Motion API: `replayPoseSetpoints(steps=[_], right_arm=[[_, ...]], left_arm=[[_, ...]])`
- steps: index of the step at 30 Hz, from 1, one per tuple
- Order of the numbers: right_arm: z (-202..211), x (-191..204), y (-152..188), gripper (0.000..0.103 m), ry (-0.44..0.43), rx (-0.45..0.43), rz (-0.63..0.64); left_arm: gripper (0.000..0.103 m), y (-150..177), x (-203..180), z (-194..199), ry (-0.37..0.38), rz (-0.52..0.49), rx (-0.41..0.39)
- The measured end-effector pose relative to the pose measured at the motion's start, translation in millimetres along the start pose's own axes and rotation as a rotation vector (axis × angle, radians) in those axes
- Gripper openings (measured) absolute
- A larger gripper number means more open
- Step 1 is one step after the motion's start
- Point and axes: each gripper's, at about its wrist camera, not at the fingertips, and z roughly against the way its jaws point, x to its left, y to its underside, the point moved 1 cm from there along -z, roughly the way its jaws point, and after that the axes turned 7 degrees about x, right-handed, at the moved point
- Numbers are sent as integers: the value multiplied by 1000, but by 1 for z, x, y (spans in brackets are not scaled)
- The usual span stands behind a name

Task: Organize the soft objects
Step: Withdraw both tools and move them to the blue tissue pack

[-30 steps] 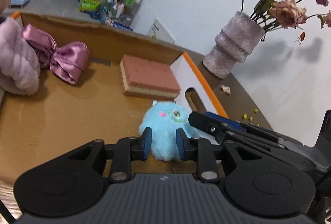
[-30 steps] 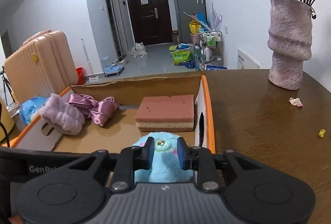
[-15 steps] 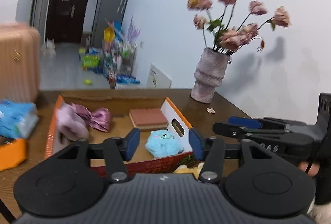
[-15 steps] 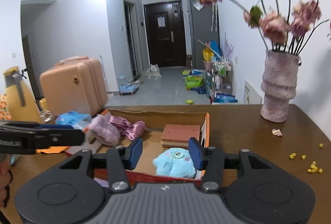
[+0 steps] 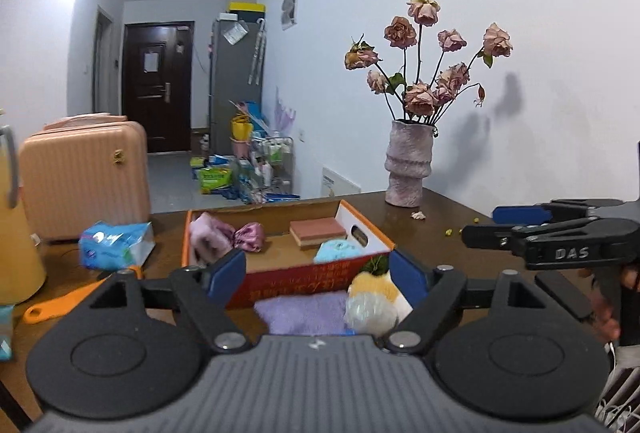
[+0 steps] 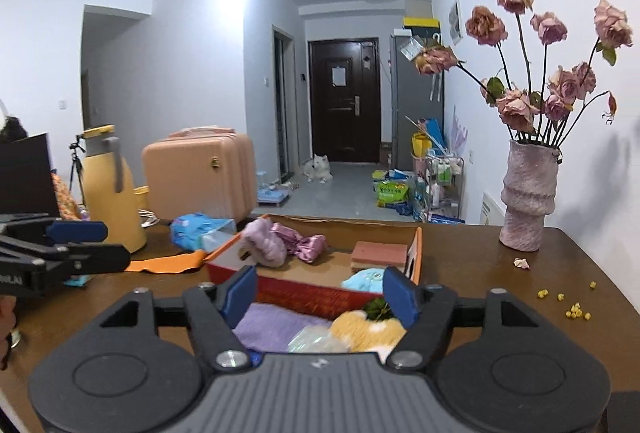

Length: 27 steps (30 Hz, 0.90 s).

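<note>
The orange-rimmed cardboard box (image 5: 296, 283) holds a blue plush (image 5: 335, 249), a pink sponge (image 5: 318, 230), a satin bow (image 5: 250, 236) and a fluffy pink roll (image 5: 204, 232). In front of it lie a lilac towel (image 5: 300, 313), a yellow plush (image 5: 374, 283) and a clear wrapped item (image 5: 362, 313). My left gripper (image 5: 318, 275) hovers back from the box, its jaws opening with nothing gripped. My right gripper (image 6: 320, 295) hovers alongside, its jaws also opening and empty. Each shows in the other's view: right gripper (image 5: 480, 223), left gripper (image 6: 116, 245).
A vase of dried roses (image 5: 408, 169) stands at the table's back right, with yellow crumbs (image 6: 572, 307) near it. Left of the box lie a blue tissue pack (image 5: 116, 245) and an orange strip (image 5: 60, 303). A yellow jug (image 6: 110, 189) and a suitcase (image 5: 84, 177) stand beyond.
Both grippers have drawn back and up from the box and their jaws have widened from nearly shut. The blue plush stays in the box's near right corner.
</note>
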Motion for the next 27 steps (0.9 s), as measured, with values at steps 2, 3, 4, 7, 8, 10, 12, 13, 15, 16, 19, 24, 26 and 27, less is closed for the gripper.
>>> replayPoseSetpoints(steps=[2,3,4,7,8,10,12,13,15,16,19,24,26,27], right_arm=[[16,9,14,74,-9,-14,9],[23,13,21,76,-17,-19,11],[30,17,29,80,-25,-21,15],[43,30,54,83,-43,-17,31],[46,35,64,84,-50,-10,36],[51,43,82,85,-66,3,46],[55,51,100,88,-83,17,45],[55,54,107,88,-87,26,38],[52,60,123,88,-96,61,31],[51,64,130,88,-99,75,30],[46,68,148,88,-115,118,14],[35,58,160,88,-112,160,-54],[28,52,160,88,-95,178,-71],[23,48,158,88,-90,183,-80]], left_arm=[[85,18,-4,15,-9,3,0],[88,28,-6,23,-12,9,2],[92,37,-7,30,-14,15,3],[94,69,-13,45,-25,33,12],[94,78,-14,49,-29,36,17],[97,97,-17,56,-34,41,32],[97,113,-17,59,-32,47,61],[97,118,-17,59,-32,49,76],[97,128,-15,59,-36,49,103],[97,131,-14,59,-40,49,112],[98,134,-9,55,-44,54,119],[98,132,-2,36,-29,70,155],[98,129,-1,26,-18,68,164],[98,128,1,21,-13,69,168]])
